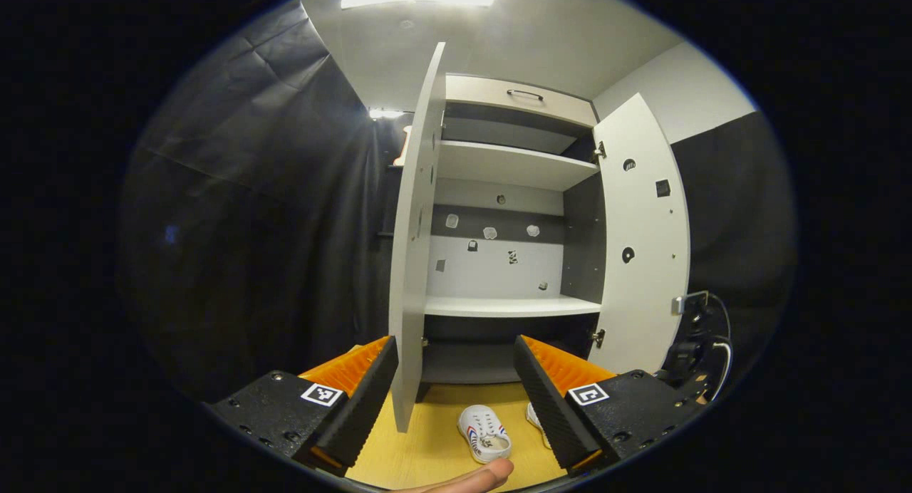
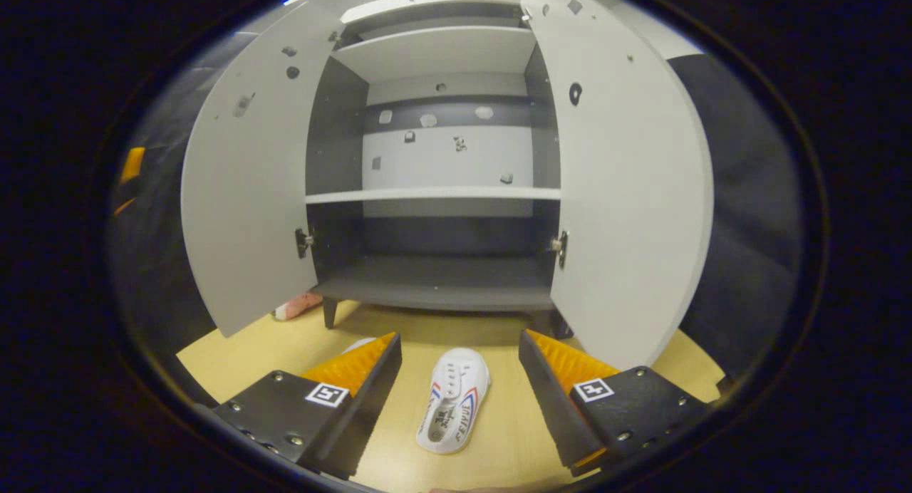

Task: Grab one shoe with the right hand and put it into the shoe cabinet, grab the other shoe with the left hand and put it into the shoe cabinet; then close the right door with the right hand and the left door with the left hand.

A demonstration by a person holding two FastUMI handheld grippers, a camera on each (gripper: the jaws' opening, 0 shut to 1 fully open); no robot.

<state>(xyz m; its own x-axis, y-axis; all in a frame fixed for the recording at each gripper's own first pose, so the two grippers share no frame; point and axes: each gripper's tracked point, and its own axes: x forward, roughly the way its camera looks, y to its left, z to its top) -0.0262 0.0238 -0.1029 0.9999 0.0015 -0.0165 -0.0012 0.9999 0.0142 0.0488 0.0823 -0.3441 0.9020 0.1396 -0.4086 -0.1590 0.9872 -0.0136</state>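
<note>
Both cams low, facing open shoe cabinet (image 1: 509,194) (image 2: 442,158); right gripper view nearer, more centred.

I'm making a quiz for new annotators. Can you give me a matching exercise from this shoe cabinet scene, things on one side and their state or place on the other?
Things:
1. cabinet doors
2. white shoe
3. right hand-held gripper
4. bottom shelf

States or places:
A. bare, nothing on it
B. lying on the yellow floor
C. swung open
D. open, fingers either side of the shoe, not touching it

Pairs: 1-C, 2-B, 3-D, 4-A
</note>
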